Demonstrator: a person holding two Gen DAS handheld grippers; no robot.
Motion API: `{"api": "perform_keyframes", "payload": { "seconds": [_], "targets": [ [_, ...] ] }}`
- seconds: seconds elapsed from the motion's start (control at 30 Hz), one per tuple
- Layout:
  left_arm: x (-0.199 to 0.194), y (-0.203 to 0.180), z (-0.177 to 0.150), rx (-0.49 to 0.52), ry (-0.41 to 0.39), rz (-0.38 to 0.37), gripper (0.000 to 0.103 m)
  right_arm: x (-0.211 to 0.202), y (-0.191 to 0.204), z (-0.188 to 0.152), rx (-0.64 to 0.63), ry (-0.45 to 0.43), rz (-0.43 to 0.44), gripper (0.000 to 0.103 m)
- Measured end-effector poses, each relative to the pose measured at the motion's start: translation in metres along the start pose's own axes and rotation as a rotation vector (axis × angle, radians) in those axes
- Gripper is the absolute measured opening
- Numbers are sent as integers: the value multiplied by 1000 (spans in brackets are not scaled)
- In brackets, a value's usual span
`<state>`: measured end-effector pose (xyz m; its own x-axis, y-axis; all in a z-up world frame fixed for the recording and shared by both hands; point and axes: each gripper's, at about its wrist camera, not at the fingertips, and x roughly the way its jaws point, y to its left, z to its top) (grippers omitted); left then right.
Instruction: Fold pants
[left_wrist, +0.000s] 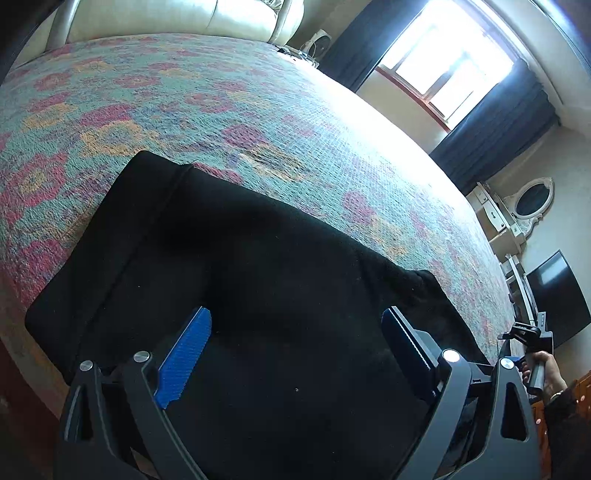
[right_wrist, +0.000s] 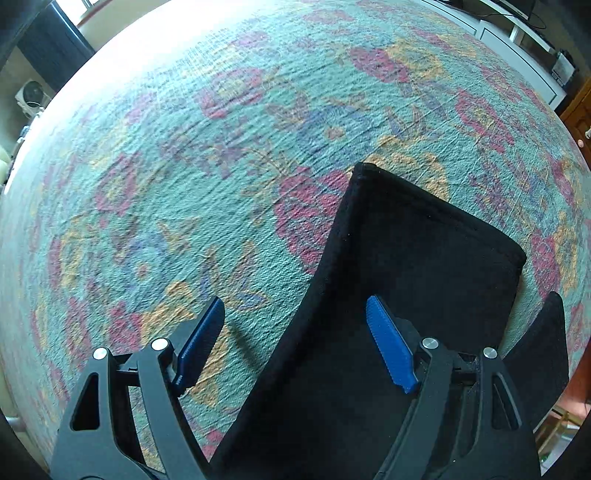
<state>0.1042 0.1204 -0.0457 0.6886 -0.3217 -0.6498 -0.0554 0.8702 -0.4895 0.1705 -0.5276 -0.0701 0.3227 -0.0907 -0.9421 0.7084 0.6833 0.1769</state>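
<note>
The black pants (left_wrist: 240, 266) lie flat on the floral bedspread (left_wrist: 184, 103). Left gripper (left_wrist: 295, 350) hangs right over them, fingers wide apart, holding nothing. Right gripper (right_wrist: 295, 339), also spread, straddles the fabric's left edge, so it looks better placed to pinch that edge.

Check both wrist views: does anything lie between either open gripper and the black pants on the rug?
Nothing visible does. The left gripper hangs directly over the black pants. The right gripper straddles their edge above the floral rug.
</note>
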Motion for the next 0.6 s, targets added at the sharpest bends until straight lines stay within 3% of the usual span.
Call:
{"api": "perform_keyframes", "payload": {
  "seconds": [0.03, 0.1, 0.17, 0.23, 0.43, 0.53, 0.6],
  "targets": [
    [0, 1, 0, -3, -1, -1, 92, 1, 1, -1, 3, -7, -18, 75],
    [0, 1, 1, -9, -2, -3, 92, -3, 1, -4, 4, -28, -45, 54],
    [0, 1, 1, -11, -3, -3, 92, -7, -8, -5, -10, -37, -27, 21],
    [1, 1, 1, -5, -4, 0, 92, -16, -29, -9, 26, -27, 86, 8],
    [-1, 2, 2, -28, 6, -4, 92, -72, -119, -48, 146, -154, 389, 8],
    [-2, 8, 5, -71, 8, -24, 92, -98, -179, -84, 209, -235, 454, 7],
    [-3, 9, 6, -86, 7, -29, 92, -100, -224, -110, 296, -242, 499, 7]
  ]
}}
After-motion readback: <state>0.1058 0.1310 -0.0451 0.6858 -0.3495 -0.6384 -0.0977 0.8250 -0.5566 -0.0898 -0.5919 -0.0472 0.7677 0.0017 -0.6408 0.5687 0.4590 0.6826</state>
